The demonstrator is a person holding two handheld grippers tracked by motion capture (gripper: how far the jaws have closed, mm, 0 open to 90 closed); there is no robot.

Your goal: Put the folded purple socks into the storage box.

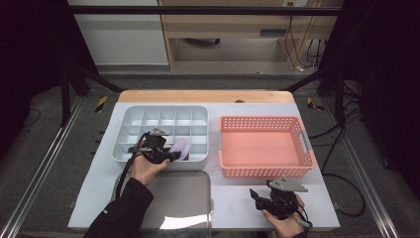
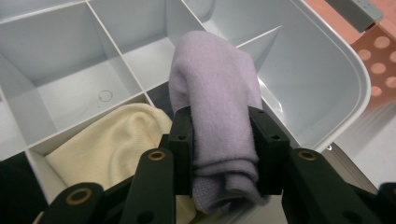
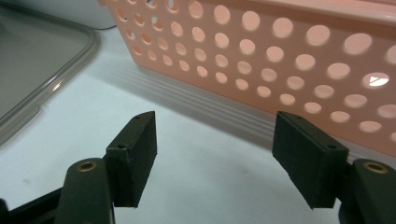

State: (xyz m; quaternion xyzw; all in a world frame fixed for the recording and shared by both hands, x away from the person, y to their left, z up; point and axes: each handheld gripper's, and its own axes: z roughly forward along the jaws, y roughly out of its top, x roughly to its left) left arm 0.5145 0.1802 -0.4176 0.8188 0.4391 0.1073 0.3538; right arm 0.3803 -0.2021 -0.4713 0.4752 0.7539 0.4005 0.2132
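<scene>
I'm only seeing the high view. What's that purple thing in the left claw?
Observer: It's a rolled lilac sock, clamped between the left gripper's jaws, as the left gripper view shows.
Operator: Is anything already in that grey box?
Observer: Yes, a cream sock lies in a compartment of the organizer, right beside the lilac one.
Operator: And the other claw, is it holding something?
Observer: No, the right gripper is open, jaws wide apart over bare table, facing the pink basket's perforated wall.
</scene>
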